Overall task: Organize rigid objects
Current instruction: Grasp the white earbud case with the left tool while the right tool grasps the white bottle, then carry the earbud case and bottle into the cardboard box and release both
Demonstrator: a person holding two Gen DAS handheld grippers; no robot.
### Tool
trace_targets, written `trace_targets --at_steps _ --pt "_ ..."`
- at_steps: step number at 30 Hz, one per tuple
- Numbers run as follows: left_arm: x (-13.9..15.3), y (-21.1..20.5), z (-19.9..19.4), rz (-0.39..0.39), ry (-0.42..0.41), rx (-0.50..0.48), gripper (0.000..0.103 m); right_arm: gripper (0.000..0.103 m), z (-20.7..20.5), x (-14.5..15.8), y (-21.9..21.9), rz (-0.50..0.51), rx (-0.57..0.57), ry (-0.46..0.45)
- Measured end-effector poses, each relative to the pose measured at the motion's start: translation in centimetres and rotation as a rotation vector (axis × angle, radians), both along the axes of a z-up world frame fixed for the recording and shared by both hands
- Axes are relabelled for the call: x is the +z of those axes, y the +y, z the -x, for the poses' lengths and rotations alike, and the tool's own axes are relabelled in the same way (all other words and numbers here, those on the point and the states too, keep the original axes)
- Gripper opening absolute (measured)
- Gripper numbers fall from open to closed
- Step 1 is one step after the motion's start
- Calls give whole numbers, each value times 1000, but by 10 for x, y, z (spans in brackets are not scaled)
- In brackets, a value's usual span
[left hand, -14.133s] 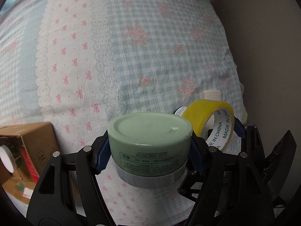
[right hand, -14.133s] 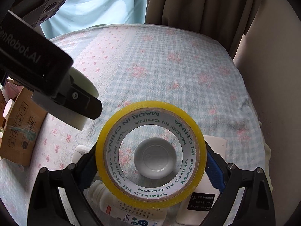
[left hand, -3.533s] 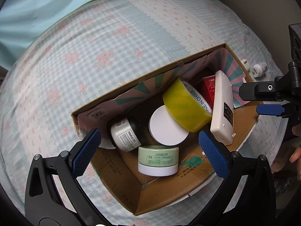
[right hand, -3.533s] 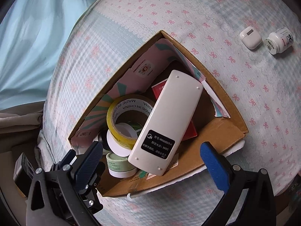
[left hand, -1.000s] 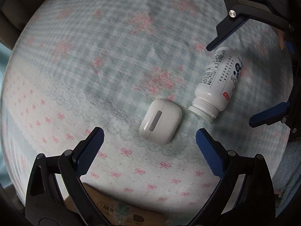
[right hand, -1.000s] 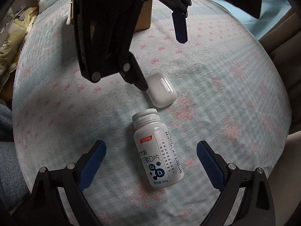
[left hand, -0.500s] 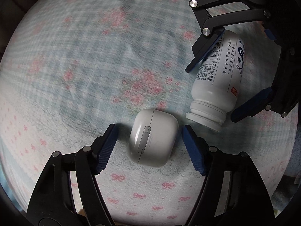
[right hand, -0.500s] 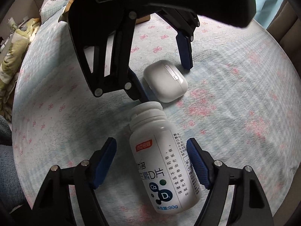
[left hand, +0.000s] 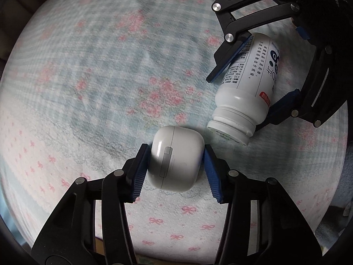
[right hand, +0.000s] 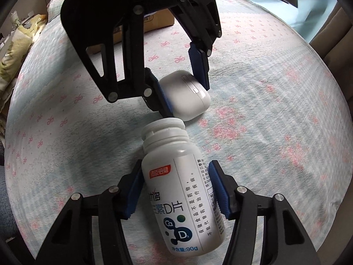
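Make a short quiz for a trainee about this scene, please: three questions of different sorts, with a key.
1. True or false: the bottle stands upright on the bedspread.
2. Which item is between the pads of the left hand-held gripper? A) bottle B) earbud case C) tape roll
3. Fill in: the right hand-held gripper has its jaws closing around the ____.

Key: 1 false, it lies on its side. 2 B. 3 bottle.
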State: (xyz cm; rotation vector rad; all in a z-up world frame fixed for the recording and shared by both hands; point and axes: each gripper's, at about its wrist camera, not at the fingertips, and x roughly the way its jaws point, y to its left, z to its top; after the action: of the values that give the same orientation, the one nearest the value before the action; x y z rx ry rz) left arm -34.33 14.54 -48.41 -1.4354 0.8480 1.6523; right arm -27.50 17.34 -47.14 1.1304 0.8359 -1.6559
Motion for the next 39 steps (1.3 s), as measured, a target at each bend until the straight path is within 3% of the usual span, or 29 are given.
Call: trace_targets --at_steps 8,18,23,25,27,32,39 --pt "30 -13 18 -38 -25 136 45 52 -1 9 11 19 -68 -31" --pt "95 -42 41 -114 -10 369 43 49 1 37 32 78 -228 -78" --pt "115 -51 -7 -155 15 494 42 48 12 64 28 117 -286 -77" --pt "128 -61 -17 -171 30 548 42 48 -7 82 37 130 -292 -69" --pt "142 -80 -28 -194 39 607 42 48 1 87 30 141 -287 -57" --pt "180 -123 -54 -243 77 743 42 48 0 131 1 177 -279 -54" --pt "213 -201 -91 -263 116 876 42 48 -5 181 -51 233 -352 -147"
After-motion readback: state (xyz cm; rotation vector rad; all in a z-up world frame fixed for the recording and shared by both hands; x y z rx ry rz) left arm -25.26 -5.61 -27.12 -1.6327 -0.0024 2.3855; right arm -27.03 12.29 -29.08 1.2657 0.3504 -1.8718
